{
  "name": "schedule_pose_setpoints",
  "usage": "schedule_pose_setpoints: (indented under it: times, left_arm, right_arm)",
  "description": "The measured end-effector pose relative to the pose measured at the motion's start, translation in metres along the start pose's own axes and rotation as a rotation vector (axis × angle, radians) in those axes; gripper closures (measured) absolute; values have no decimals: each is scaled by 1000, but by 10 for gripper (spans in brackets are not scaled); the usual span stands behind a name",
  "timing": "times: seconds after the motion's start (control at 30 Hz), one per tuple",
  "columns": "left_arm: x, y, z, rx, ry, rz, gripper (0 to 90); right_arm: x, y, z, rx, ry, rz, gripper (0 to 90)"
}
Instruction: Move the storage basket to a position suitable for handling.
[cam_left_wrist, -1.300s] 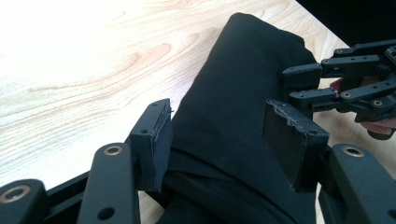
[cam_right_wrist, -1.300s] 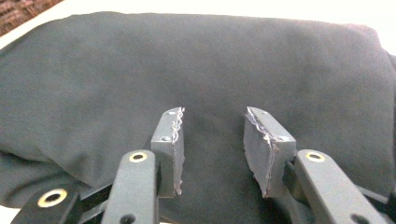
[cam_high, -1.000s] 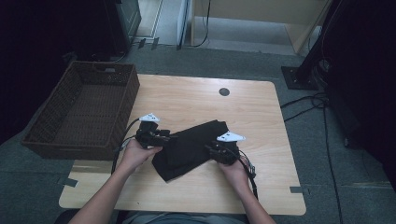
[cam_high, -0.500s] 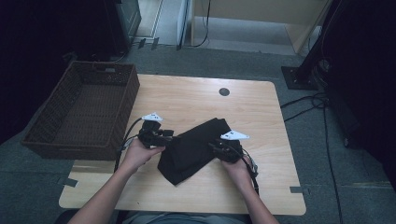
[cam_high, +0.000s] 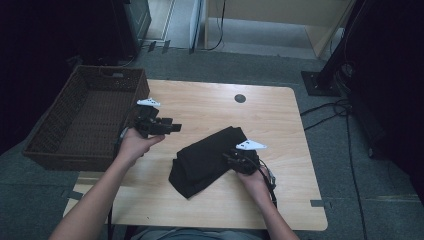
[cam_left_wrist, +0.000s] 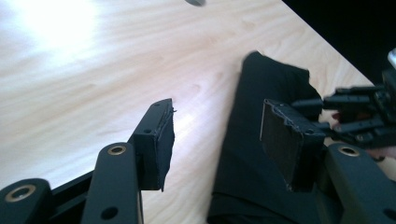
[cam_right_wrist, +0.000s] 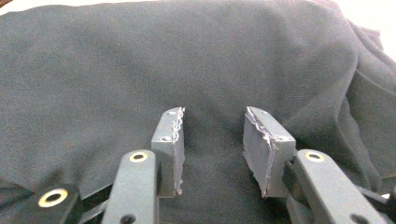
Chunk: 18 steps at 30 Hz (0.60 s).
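**Folded black cloth, mid-handling**

Wicker basket (cam_high: 85, 120): beyond the left gripper (cam_high: 172, 127), likely the destination. Left gripper: jaws wide, empty, raised off the table (cam_high: 280, 115). Black cloth (cam_high: 210, 160): folded, right of those fingers. Right gripper (cam_high: 226, 159): jaws parted, nothing pinched, steadying the cloth beneath.

Right gripper (cam_right_wrist: 212, 154) with its two grey-padded jaws parted, nothing between them, dark folded cloth (cam_right_wrist: 140, 70) spread behind (creased and bunched toward the right), pale strip along the top edge.

Folded cloth (cam_high: 210, 160) lies on surface (cam_high: 280, 130), toward its near edge. Basket (cam_high: 85, 120) sits at surface's left. Left claw (cam_high: 172, 127) between basket and cloth; right claw (cam_high: 227, 159) on cloth.
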<state>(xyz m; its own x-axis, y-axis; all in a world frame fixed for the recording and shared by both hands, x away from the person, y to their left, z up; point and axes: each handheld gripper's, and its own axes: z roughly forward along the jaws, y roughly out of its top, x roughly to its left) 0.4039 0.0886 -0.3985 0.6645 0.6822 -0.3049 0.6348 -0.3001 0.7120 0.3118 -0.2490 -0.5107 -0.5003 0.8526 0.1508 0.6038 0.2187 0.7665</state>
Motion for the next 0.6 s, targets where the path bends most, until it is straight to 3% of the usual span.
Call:
schedule_pose_setpoints:
  times: [0.3,0.4,0.6]
  left_arm:
    - [34,31,-26,8,73,-27,445]
    - [48,38,-33,-4,68,-53,450]
    - [75,46,-40,10,124,-62,457]
  right_arm:
    - [0,0,1,-1,0,-4,586]
    - [0,0,1,-2,0,-2,585]
    - [0,0,1,-3,0,1,585]
